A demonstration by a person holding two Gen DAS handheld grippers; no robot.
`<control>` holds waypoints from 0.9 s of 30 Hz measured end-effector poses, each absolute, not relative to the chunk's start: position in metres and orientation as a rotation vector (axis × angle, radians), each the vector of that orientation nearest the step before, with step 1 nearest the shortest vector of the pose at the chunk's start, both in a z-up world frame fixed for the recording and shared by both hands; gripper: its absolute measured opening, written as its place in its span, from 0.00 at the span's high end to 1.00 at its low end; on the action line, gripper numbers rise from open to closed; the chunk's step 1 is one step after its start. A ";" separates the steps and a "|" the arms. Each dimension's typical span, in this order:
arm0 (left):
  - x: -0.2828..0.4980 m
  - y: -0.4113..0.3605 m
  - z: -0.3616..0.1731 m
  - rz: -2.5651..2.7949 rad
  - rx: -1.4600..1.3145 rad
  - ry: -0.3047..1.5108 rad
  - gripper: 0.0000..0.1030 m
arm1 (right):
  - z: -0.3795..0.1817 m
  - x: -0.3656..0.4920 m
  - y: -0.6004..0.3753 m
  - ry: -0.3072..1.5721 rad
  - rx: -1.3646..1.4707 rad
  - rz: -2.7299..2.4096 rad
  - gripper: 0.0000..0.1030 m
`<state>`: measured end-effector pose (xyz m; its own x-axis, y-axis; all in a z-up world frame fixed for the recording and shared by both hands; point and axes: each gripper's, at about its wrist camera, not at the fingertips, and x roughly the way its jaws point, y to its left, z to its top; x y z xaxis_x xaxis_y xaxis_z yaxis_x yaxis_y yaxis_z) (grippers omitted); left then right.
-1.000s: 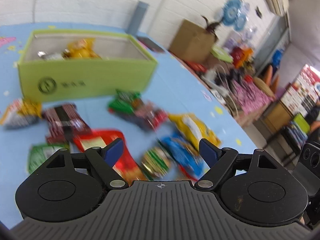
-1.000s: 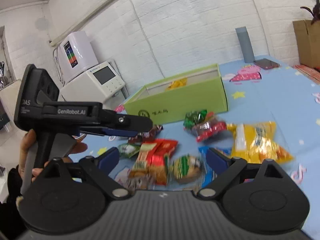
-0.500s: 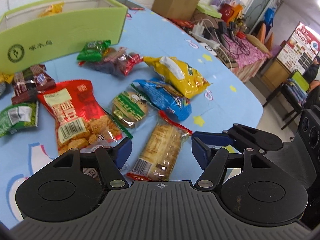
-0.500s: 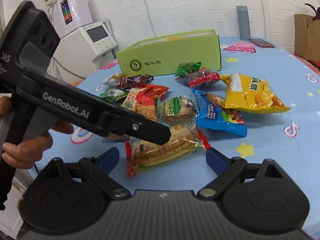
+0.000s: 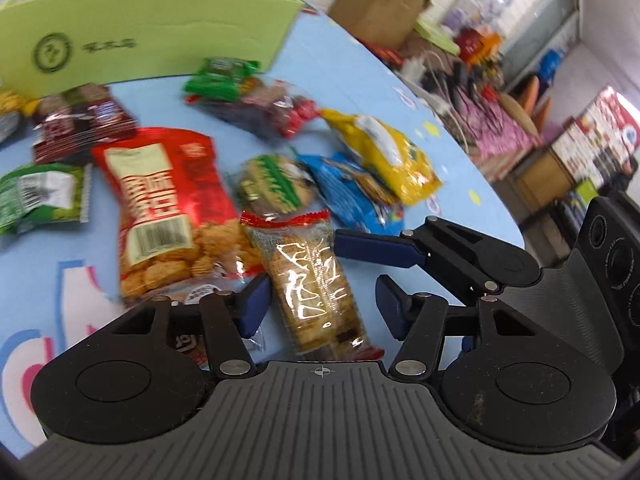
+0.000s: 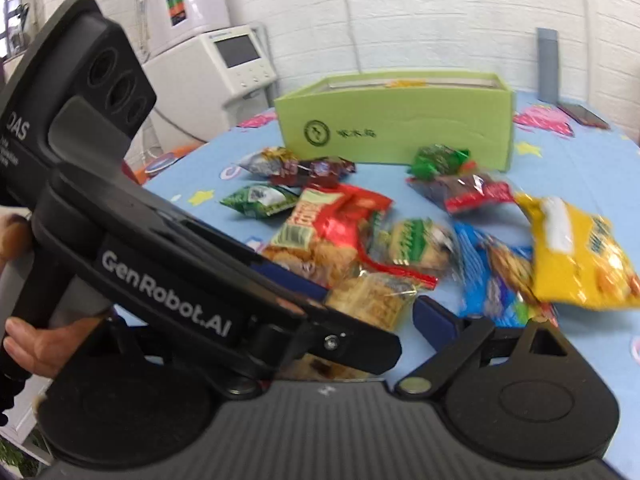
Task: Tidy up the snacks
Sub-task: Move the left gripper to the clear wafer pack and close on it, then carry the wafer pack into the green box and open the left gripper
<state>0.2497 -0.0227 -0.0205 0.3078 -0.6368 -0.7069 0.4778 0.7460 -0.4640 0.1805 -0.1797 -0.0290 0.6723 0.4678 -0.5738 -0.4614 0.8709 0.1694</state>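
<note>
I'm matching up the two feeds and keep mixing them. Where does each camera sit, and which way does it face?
Left wrist: on the left gripper, angled down at the clear cracker packet between its jaws, which have just been closing; the right gripper shows at right.
Right wrist: on the right gripper, facing the green box; the left gripper and a hand cross at left.
Shared: cracker packet, box, red snack bag, blue tablecloth.

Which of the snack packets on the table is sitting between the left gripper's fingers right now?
The long clear cracker packet with red crimped ends. It alone lies lengthwise between the left gripper, whose jaws have just been closing; a gap remains on one side.
</note>
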 end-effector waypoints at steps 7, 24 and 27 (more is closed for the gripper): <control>0.257 0.011 -0.020 -0.655 -0.264 0.995 0.59 | -0.032 0.211 -0.156 0.675 0.006 0.591 0.10; 0.238 -0.013 -0.022 -0.600 -0.261 1.000 0.45 | -0.038 0.156 -0.165 0.611 -0.018 0.423 0.27; 0.233 -0.022 -0.024 -0.601 -0.216 0.987 0.74 | -0.042 0.155 -0.167 0.608 -0.036 0.410 0.48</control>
